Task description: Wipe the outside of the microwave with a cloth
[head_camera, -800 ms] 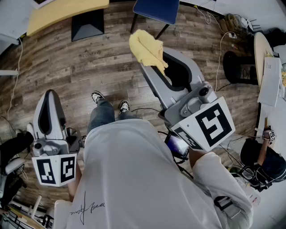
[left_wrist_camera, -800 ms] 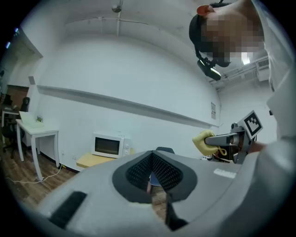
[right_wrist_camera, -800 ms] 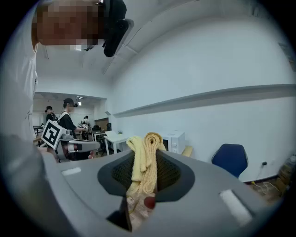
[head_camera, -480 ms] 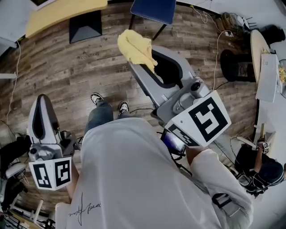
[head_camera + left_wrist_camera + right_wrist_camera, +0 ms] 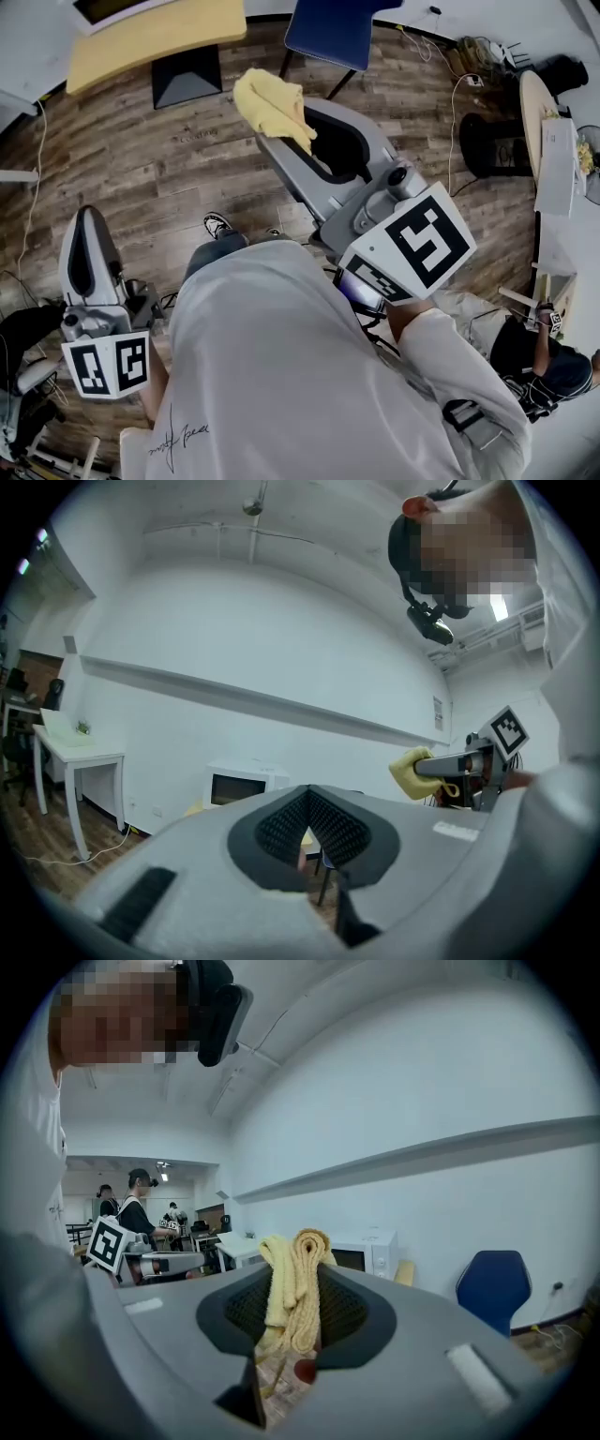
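Observation:
My right gripper point(image 5: 286, 131) is shut on a bunched yellow cloth point(image 5: 270, 105), held out over the wood floor in front of the person. In the right gripper view the cloth point(image 5: 294, 1283) stands up between the jaws, and a white microwave point(image 5: 367, 1252) sits beyond it against the wall. My left gripper point(image 5: 88, 223) hangs low at the left, jaws together with nothing in them. The left gripper view shows the microwave point(image 5: 240, 786) far off, with the cloth point(image 5: 411, 772) in the other gripper at the right.
A yellow tabletop point(image 5: 155, 37) and a black box point(image 5: 187, 62) lie ahead, with a blue chair point(image 5: 342, 23) beside them. A white table point(image 5: 80, 754) stands left of the microwave. Cables and a round table point(image 5: 548, 117) are at the right, near another person point(image 5: 553, 352).
The right gripper with the cloth has drifted left in the head view. The yellow tabletop and blue chair show more at the top. The left gripper stays low at the left.

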{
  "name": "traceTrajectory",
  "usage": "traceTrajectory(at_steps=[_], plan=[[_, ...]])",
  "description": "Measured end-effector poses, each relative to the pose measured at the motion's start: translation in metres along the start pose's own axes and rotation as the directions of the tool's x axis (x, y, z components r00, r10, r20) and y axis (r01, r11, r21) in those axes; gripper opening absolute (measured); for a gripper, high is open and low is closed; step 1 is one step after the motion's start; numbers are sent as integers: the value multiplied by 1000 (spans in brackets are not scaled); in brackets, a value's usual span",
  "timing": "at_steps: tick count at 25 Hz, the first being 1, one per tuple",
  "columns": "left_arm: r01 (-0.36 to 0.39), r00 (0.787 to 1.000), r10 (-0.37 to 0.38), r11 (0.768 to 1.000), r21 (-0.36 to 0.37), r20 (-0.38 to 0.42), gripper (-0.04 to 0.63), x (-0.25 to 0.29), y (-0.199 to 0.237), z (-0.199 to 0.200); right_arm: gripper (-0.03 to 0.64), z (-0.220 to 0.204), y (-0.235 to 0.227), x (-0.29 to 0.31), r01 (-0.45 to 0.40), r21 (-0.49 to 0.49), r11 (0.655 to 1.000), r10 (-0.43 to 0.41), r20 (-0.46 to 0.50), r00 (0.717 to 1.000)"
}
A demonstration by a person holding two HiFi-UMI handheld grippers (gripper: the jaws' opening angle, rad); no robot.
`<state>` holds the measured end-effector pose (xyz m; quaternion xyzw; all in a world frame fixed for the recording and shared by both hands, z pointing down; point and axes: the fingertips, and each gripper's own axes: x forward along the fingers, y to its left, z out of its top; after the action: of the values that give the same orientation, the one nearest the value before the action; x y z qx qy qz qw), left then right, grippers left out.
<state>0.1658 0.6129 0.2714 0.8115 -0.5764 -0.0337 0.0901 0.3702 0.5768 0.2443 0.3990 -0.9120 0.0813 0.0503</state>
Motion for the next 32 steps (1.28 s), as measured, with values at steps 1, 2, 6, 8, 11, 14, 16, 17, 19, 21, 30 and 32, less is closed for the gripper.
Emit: traceTrajectory(at_steps=[1, 2, 6, 8, 11, 14, 16, 17, 19, 21, 30, 32], plan=[[7, 1000, -7, 1000, 1, -1, -2, 2, 6, -1, 118, 0, 4, 7, 2, -13, 1000, -3, -5, 1000], [14, 1000, -14, 1000, 0, -3, -1, 3, 11, -2, 118, 0, 8, 13, 7, -26, 1000, -7, -11, 1000], [29, 1000, -29, 1000, -9, -9, -2, 15, 31, 0, 118, 0, 14, 37, 26, -46, 999, -27, -32, 999], [26, 1000, -26, 1000, -17, -11, -2, 22, 45, 3, 118, 0, 15, 52, 31, -48, 998, -33, -46, 998], [13, 1000, -13, 1000, -28, -13, -2, 31, 67, 5, 118, -2, 14, 76, 31, -46, 998, -33, -59, 998], [2, 1000, -3, 999, -33, -21, -2, 44, 84, 3, 120, -5, 8, 101, 19, -34, 999, -21, -63, 998], [-3, 1000, 2, 999, -32, -29, -2, 59, 95, 2, 120, -4, 0, 120, 16, -34, 999, -18, -61, 998], [-7, 999, 6, 1000, -30, -33, -2, 67, 102, 1, 120, -2, -5, 131, 16, -32, 999, -18, -57, 998], [-12, 999, 11, 1000, -24, -41, -2, 88, 115, 2, 118, 2, -20, 153, 17, -27, 999, -18, -47, 999], [-14, 999, 13, 1000, -21, -47, -2, 114, 127, 6, 120, 7, -38, 176, 19, -14, 1000, -20, -39, 999], [48, 996, -47, 999, 13, -70, -2, 258, 147, 36, 120, 42, -141, 270, 43, 41, 998, -44, 28, 999], [48, 996, -43, 997, 66, -77, -2, 286, 148, 41, 120, 44, -163, 288, 40, 54, 998, -42, 28, 999]])
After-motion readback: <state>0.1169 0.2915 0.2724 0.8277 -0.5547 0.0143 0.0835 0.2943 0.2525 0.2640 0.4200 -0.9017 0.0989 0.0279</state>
